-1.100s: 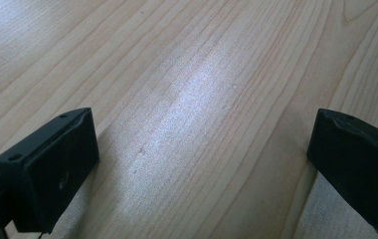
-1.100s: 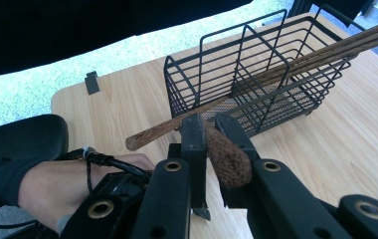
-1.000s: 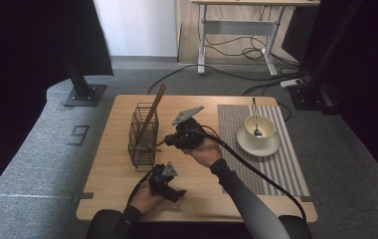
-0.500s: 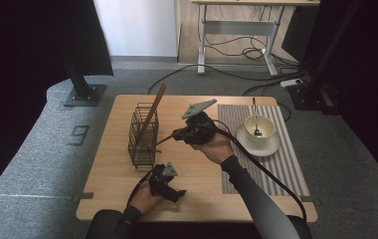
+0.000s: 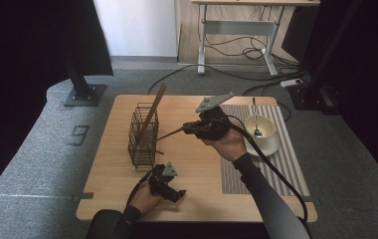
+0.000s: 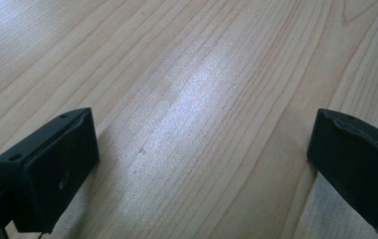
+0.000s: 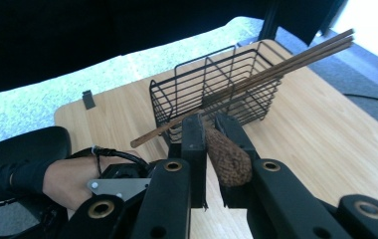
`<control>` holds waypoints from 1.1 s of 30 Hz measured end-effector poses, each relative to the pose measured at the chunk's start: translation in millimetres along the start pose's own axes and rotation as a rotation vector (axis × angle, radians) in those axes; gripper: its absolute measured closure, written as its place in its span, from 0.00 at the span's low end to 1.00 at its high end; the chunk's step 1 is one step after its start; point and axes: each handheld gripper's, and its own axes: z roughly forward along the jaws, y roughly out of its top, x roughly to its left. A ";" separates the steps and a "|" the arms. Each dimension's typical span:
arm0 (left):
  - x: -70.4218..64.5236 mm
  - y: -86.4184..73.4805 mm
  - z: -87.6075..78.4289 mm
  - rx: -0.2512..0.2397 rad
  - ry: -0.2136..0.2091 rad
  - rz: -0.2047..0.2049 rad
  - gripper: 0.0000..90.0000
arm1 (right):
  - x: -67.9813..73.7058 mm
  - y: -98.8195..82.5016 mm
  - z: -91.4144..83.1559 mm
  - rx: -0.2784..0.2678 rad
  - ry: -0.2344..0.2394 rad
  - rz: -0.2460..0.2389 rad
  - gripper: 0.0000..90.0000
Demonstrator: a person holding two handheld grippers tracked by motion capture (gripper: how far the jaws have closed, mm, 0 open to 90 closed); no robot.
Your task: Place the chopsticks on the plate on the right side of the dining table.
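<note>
My right gripper hangs above the table's middle, right of a black wire basket, and is shut on a brown wooden stick whose free end points left toward the basket. In the right gripper view the jaws of this gripper pinch the stick's thick brown end, with the basket just ahead. More sticks lean out of the basket. My left gripper rests near the table's front edge, its jaws wide apart over bare wood with nothing between them.
A white cup with a spoon stands on a saucer on a striped mat at the right of the table. Cables and a desk frame lie on the floor beyond the far edge. A black stand sits off the far left corner.
My right gripper has risen and moved right, away from the basket, carrying the stick with it. The left gripper has stayed where it was.
</note>
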 end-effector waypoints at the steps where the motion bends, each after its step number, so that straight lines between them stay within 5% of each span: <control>1: 0.0 0.0 0.0 0.000 0.000 0.000 0.00 | -0.4 -0.1 -2.6 -0.004 -0.002 0.002 0.92; 17: -0.1 0.9 -0.8 0.000 0.005 -0.009 0.02 | -9.5 -37.8 -42.7 -0.016 -0.069 0.043 0.92; 33: -0.5 6.9 -15.9 -0.076 -0.024 -0.024 0.02 | 3.0 -90.2 -47.3 -0.003 -0.056 0.061 0.92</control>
